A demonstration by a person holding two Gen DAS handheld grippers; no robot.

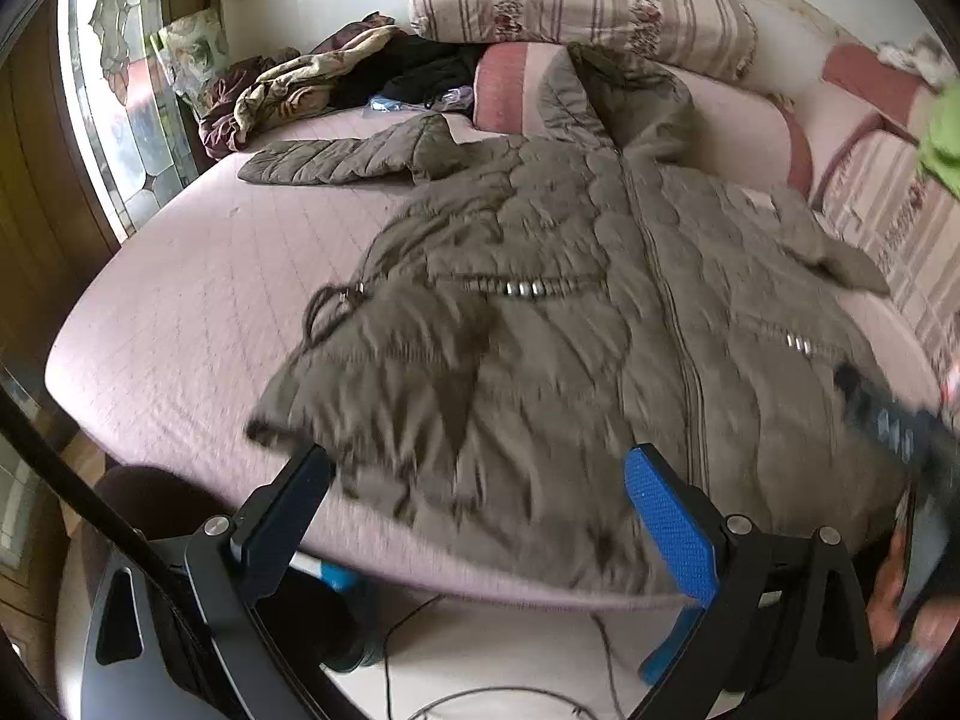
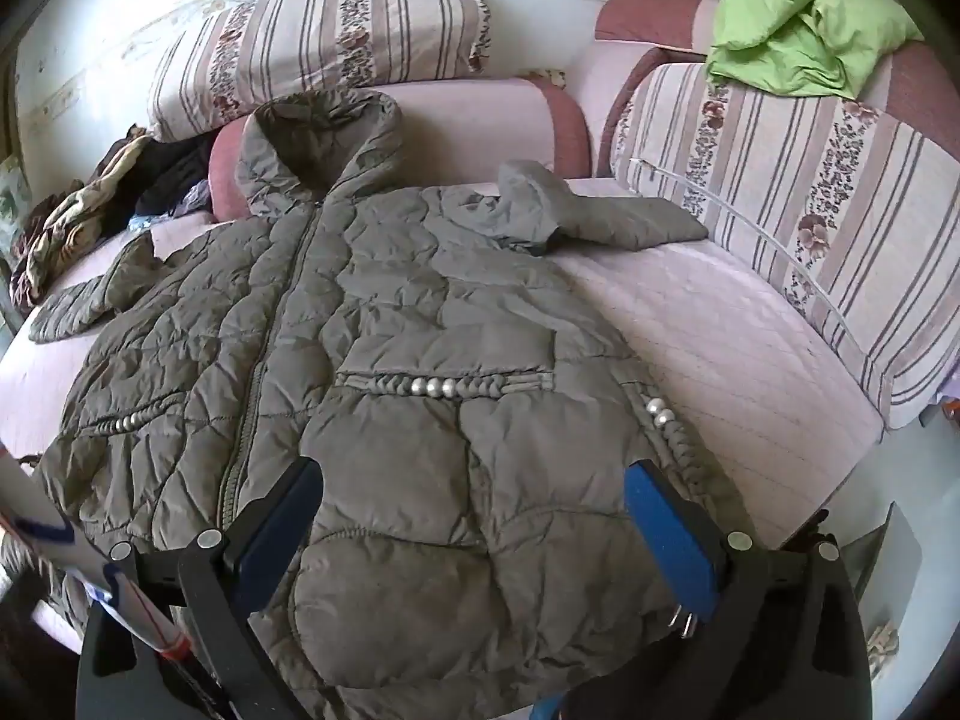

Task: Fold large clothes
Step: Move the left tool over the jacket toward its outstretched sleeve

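— Blue-padded black fingers of the left gripper (image 1: 480,480) sit nearest, spread wide over the near hem. What's under them?

— An olive-grey quilted puffer jacket (image 1: 540,312), lying front-up on the pale pink quilted bed cover (image 1: 180,312). Nothing is pinched between those fingers; they stand released above the hem corner, and the picture is smeared there, so I cannot tell whether a tip brushes the fabric.

— And the other side?

— The right gripper (image 2: 474,486) is just as wide apart, with the jacket's lower front panel showing between its fingers, nothing clamped.

— How does the jacket look?

— Puffy, creased, zipped up the middle. A braided band with silver beads (image 2: 441,387) crosses each pocket line. The hood is open and rests against the pink bolster cushion (image 2: 480,114).

— Which way does it run?

— Its long axis goes from the hem at the near bed edge away to the hood at the far cushions. One sleeve (image 1: 336,159) stretches out flat to the left; the other sleeve (image 2: 600,216) is bent and bunched on the right.

— Anything holding other things?

— No real container. The bed's far left corner carries a heap of dark and patterned clothes (image 1: 312,84). A striped floral cushion (image 2: 312,42) lies behind the bolster, and a crumpled lime-green garment (image 2: 798,30) tops the cushions at right.
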